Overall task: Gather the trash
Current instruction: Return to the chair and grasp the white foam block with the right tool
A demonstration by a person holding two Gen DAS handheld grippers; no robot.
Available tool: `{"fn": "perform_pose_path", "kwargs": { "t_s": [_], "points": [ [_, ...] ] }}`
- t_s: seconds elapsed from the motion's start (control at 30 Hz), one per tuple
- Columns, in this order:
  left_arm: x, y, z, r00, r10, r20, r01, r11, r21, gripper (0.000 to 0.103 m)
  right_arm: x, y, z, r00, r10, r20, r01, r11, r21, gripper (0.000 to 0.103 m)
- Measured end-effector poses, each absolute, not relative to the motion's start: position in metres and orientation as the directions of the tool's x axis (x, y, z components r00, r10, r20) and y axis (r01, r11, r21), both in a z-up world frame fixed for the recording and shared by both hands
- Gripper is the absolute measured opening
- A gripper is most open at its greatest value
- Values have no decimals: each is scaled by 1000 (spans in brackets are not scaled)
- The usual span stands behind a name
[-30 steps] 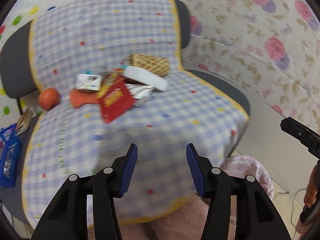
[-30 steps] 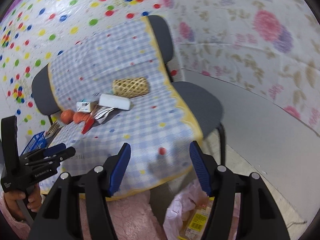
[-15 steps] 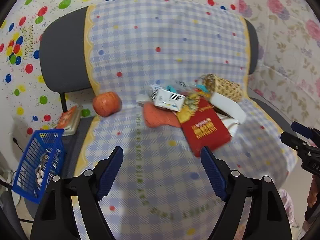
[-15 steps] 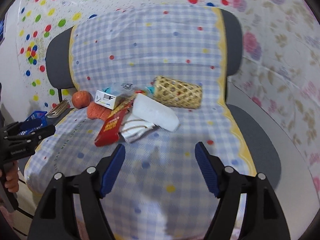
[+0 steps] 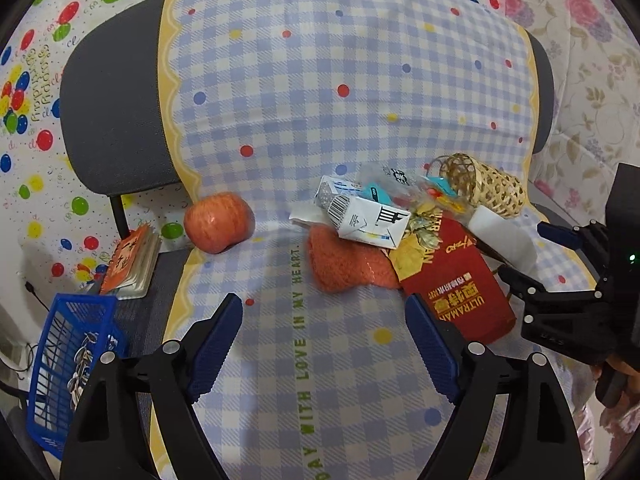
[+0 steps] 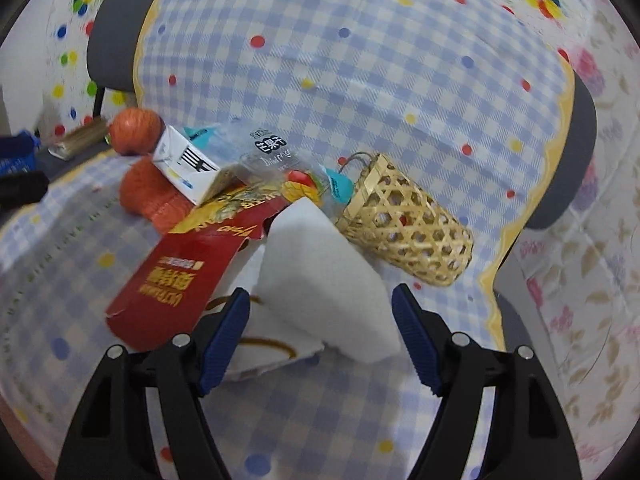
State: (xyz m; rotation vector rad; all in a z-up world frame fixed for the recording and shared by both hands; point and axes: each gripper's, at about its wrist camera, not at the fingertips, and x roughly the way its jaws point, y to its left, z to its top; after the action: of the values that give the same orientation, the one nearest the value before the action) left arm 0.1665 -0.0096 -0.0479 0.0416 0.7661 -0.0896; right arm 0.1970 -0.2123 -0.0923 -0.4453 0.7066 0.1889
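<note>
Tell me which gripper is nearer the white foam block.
Right. The right gripper has its open fingers on either side of the white foam block, while the left gripper hovers over bare checked cloth, off to the block's left.

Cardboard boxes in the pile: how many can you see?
2. The white carton lies on the orange cloth; the flattened red box lies beside it, under the white foam block. More may be buried.
</note>
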Motion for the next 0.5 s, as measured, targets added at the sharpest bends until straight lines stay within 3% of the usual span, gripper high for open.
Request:
{"fn": "perform_pose_path", "kwargs": {
  "t_s": [0.07, 0.1, 0.5],
  "points": [
    [171, -11, -46, 715, -72, -695, 99, 995, -1, 83, 202, -212, -91, 747, 20, -665, -318, 889, -330, 49],
    [174, -12, -45, 716, -74, -694, 102, 995, -1, 83, 203, -213, -88, 748, 21, -663, -313, 892, -325, 36],
    [215, -41, -30, 723, -119, -681, 181, 983, 20, 81, 148, -286, -20, 827, 125, -548, -167, 985, -28, 33]
  ]
}}
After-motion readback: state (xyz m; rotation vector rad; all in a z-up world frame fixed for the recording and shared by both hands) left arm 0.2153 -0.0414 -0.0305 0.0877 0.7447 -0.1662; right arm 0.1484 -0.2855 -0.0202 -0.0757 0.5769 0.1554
